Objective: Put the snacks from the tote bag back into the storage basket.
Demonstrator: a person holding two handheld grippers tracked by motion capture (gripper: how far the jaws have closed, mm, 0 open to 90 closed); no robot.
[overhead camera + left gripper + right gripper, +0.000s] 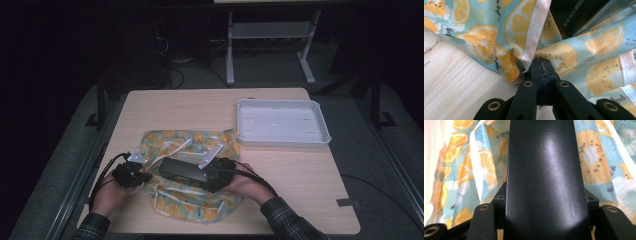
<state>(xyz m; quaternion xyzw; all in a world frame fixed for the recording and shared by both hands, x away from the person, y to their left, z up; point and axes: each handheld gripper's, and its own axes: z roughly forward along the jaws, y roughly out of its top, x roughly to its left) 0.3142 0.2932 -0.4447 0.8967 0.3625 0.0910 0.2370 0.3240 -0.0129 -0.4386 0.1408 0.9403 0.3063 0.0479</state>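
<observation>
Black box (186, 172) lying across mid-front of lemon-print cloth bag (192, 150), long axis running from right gripper (216, 176) toward left gripper (134, 176). Near end clamped btwn right fingers, approx half open on box width; far end pointing at bag edge, pinched fully shut in left fingers (541, 72), w/ white hem (531, 42) bunched just above tips. Judged next: sliding box lengthwise into bag mouth, held up by left; white tray (282, 122) well apart behind-right of bag, bare surface (175, 107) behind, front edge of surface near.
</observation>
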